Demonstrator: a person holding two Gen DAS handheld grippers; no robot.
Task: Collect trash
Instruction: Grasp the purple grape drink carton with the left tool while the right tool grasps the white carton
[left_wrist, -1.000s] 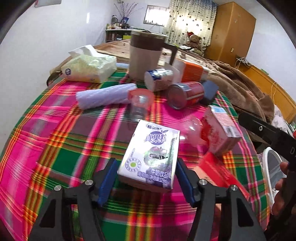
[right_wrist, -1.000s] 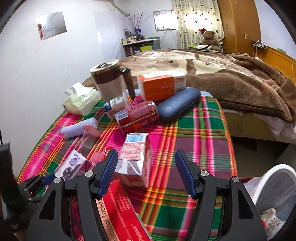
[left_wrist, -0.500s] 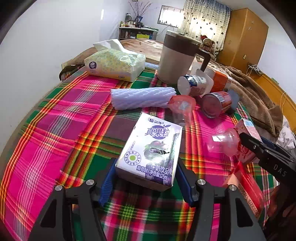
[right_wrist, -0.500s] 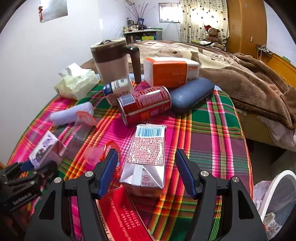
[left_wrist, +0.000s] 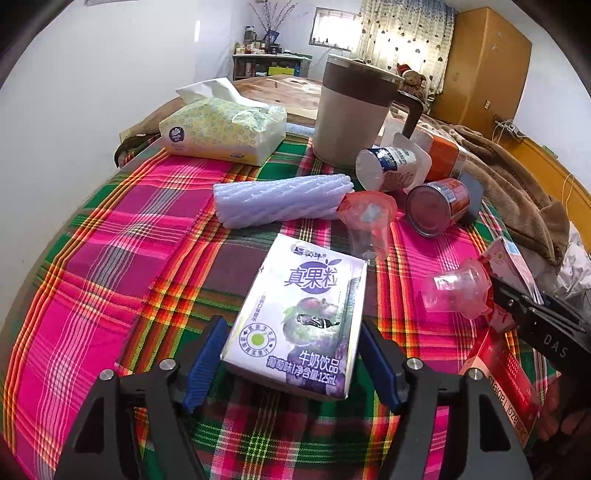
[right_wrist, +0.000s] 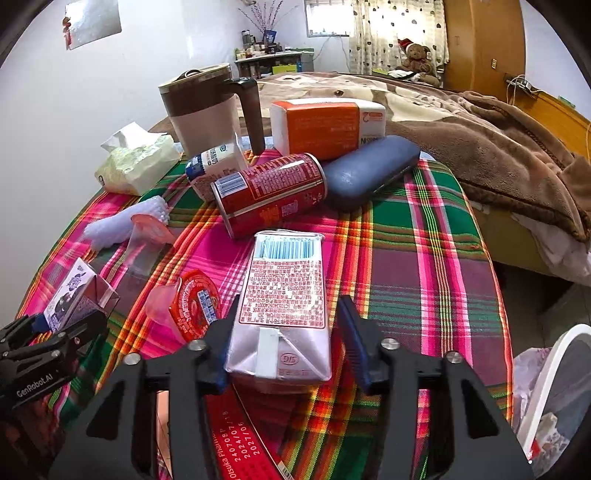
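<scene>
Bedroom setting: a plaid tablecloth (left_wrist: 110, 258) in pink, green and red is spread over a table, with a bed under a brown blanket (right_wrist: 498, 147) seen behind it.

Left wrist view, carton: a purple milk-drink carton (left_wrist: 303, 317) is laid flat on the cloth, its near end between the blue pads (left_wrist: 205, 363).
Left wrist view, left gripper (left_wrist: 291, 365): its jaws are seen opening; a narrow gap is left at each side of the carton, so nothing is clenched.
Left wrist view, other trash: a white foam sleeve (left_wrist: 280, 201), a clear plastic cup (left_wrist: 369, 225), a second clear cup (left_wrist: 456, 291) and a red can (left_wrist: 437, 206) on its side are scattered beyond the carton.
Left wrist view, background items: a tissue pack (left_wrist: 225, 131) and a lidded jug (left_wrist: 354, 114) are placed at the far edge.

Right wrist view, carton: a red-and-white drink carton (right_wrist: 286, 306) is laid lengthwise, its base toward the camera.
Right wrist view, right gripper (right_wrist: 284, 341): its jaws are closing around that carton; the left pad seems to meet the carton's side, while a sliver of space is seen at the right pad, so a firm grasp cannot be confirmed.
Right wrist view, neighbours: a red-lidded jelly cup (right_wrist: 188, 308) is just beside the carton, and a red flat box (right_wrist: 236, 443) is partly under it.
Right wrist view, bin: a white-rimmed bin (right_wrist: 546, 380) with a bag is seen at the lower right, beside the table.
</scene>
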